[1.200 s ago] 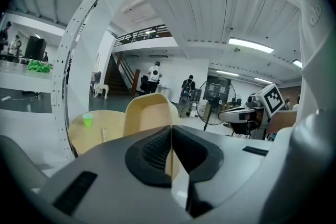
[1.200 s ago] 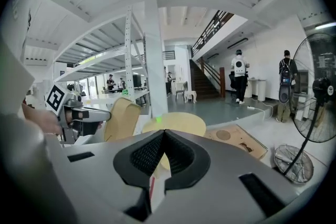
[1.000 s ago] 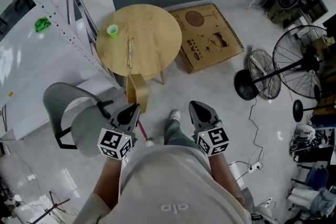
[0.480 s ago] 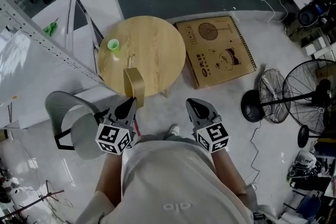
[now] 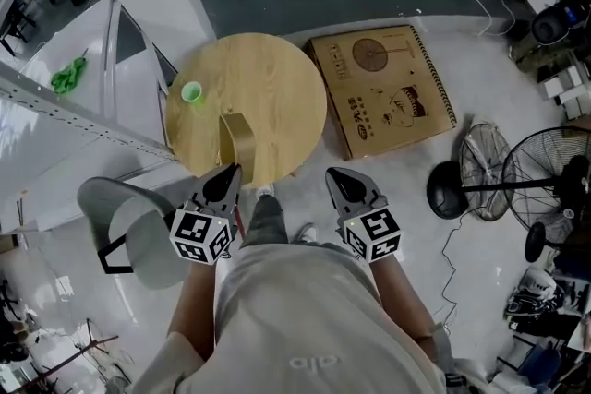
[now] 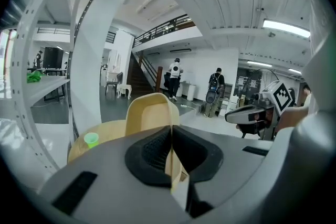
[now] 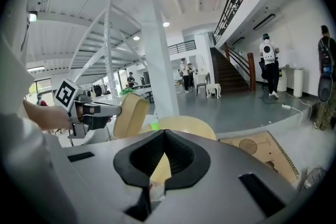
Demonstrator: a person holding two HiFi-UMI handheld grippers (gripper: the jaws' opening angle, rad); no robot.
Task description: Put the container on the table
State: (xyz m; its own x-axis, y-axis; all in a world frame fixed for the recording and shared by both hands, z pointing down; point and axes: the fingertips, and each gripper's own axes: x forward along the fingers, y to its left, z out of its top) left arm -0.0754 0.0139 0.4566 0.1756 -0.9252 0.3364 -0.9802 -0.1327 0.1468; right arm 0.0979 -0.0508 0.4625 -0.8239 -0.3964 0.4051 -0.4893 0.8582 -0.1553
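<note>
The container point(image 5: 238, 140) is a tan, rounded wooden tray held on edge. My left gripper point(image 5: 224, 180) is shut on its rim, and in the left gripper view the container point(image 6: 152, 113) rises straight ahead of the left gripper point(image 6: 171, 134). It hangs over the near edge of the round wooden table point(image 5: 272, 74). A small green cup point(image 5: 192, 92) stands on the table's left side. My right gripper point(image 5: 341, 181) is shut and holds nothing, just short of the table's near right edge. From the right gripper view the container point(image 7: 129, 114) shows at the left, beyond the right gripper point(image 7: 164, 136).
A flat printed cardboard box point(image 5: 383, 88) lies on the floor right of the table. Floor fans point(image 5: 485, 163) stand further right. A grey chair point(image 5: 129, 221) is at my left, beside a white metal rack point(image 5: 65, 101) with a green object point(image 5: 69, 74).
I have stepped closer to the table. The left gripper has carried the container from in front of the table's edge to over its near part. The right gripper came forward too.
</note>
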